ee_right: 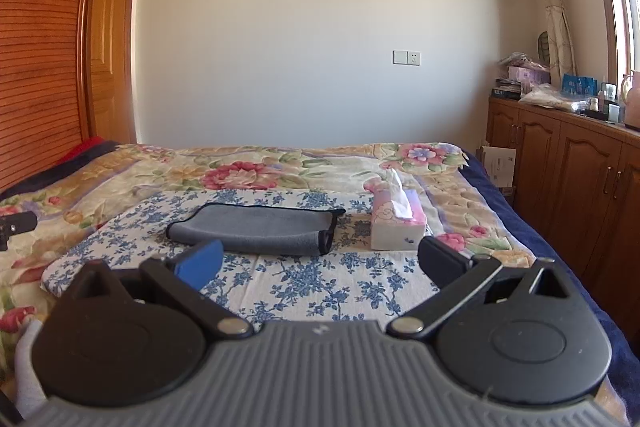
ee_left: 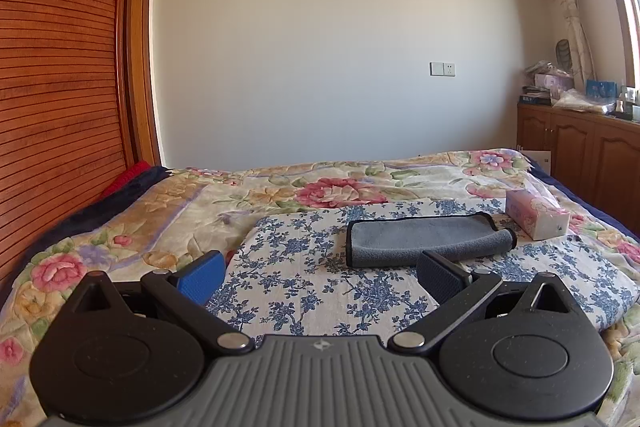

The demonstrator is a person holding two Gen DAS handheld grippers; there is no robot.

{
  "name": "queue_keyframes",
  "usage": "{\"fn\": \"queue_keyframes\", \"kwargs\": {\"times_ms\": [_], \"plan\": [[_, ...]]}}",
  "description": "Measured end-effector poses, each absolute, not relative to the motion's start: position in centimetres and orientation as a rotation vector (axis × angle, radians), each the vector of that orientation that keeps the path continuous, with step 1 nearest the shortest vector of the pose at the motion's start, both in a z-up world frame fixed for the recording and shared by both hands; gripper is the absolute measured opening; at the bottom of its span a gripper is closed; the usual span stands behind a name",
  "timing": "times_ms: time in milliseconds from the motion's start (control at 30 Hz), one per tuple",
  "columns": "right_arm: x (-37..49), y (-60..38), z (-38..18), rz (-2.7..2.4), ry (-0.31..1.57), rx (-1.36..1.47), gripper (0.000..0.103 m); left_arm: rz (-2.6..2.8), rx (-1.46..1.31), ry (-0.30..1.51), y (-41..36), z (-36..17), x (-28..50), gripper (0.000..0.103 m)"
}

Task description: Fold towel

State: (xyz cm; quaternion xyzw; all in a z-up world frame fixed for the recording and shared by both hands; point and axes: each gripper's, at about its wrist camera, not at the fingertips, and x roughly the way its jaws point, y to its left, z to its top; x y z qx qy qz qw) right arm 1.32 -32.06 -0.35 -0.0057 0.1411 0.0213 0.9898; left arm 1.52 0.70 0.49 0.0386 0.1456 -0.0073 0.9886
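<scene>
A grey towel with a black hem (ee_left: 424,237) lies folded on a blue-flowered white cloth (ee_left: 304,279) spread on the bed; it also shows in the right wrist view (ee_right: 260,229). My left gripper (ee_left: 320,277) is open and empty, held back from the towel's near edge. My right gripper (ee_right: 320,263) is open and empty, also short of the towel. The tip of the left gripper shows at the left edge of the right wrist view (ee_right: 16,223).
A pink tissue box (ee_right: 396,223) stands just right of the towel, also in the left wrist view (ee_left: 536,217). A floral quilt (ee_left: 160,211) covers the bed. A wooden slatted wardrobe (ee_left: 56,87) is on the left, wooden cabinets (ee_right: 580,179) on the right.
</scene>
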Motion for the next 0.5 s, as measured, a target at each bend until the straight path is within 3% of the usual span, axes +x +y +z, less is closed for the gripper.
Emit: {"fn": "queue_keyframes", "kwargs": {"times_ms": [500], "plan": [[1.42, -32.13, -0.38, 0.035, 0.281, -0.009, 0.103, -0.015, 0.076, 0.291, 0.78, 0.49, 1.53, 0.103]]}}
